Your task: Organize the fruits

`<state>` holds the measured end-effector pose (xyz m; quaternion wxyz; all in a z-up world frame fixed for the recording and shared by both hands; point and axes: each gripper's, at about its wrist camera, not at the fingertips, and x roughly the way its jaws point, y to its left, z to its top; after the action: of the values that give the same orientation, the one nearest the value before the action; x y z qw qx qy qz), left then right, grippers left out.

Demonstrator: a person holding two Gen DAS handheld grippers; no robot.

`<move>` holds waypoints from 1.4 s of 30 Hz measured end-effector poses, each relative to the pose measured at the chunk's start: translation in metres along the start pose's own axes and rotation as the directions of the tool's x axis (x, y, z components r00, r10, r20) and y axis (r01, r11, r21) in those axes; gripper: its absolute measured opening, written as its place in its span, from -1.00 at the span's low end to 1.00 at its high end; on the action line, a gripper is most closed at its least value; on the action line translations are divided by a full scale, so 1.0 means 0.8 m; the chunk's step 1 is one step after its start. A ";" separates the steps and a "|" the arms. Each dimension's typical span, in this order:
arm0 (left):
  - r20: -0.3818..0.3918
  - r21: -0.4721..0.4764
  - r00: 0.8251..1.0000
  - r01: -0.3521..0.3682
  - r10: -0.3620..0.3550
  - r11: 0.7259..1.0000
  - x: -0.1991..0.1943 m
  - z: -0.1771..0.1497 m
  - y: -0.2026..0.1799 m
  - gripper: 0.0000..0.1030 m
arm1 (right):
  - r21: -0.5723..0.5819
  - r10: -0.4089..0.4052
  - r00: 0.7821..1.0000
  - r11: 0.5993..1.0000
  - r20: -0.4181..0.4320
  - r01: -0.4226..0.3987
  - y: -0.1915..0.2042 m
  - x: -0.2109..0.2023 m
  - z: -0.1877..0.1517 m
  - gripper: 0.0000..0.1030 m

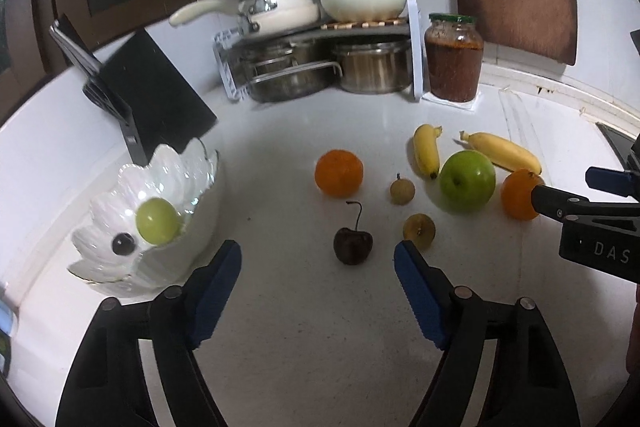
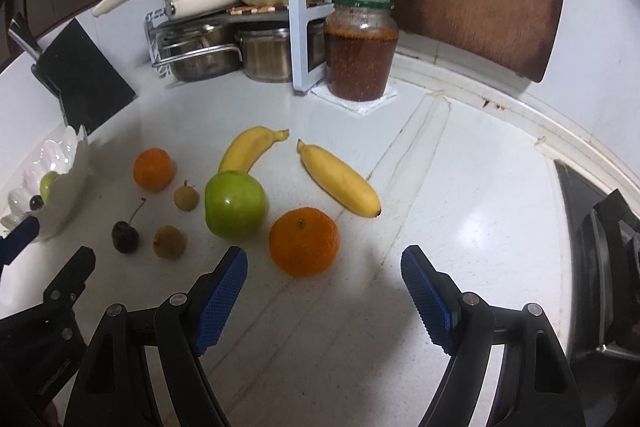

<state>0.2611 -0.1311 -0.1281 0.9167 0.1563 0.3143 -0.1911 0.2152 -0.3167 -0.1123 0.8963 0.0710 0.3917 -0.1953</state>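
Two claws stand apart, holding nothing: the left claw point(image 1: 318, 261) has the cherry point(image 1: 353, 245) on the table point(image 1: 320, 347) straight ahead; the right claw point(image 2: 324, 267) faces the near orange point(image 2: 304, 242).

White counter point(image 2: 460, 187) holding two orange oranges point(image 2: 304, 242), a green apple point(image 2: 235, 205), two yellow bananas point(image 2: 340, 179) and a dark red cherry point(image 1: 353, 246). At nine o'clock, a white scalloped bowl point(image 1: 120, 267) with a pale green grape point(image 1: 157, 221). Blue ridged pads point(image 2: 426, 291) on black grippers.
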 end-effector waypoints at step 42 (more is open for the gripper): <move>-0.157 -0.075 0.977 0.131 -0.141 0.989 0.074 0.017 -0.008 -0.43 | 0.015 0.070 0.995 0.998 -0.074 -0.069 0.005 0.050 0.011 -0.06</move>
<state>0.3088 -0.1569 -0.1569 0.8773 0.1198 0.4039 -0.2298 0.2476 -0.3276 -0.1354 0.8869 0.0975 0.4208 -0.1638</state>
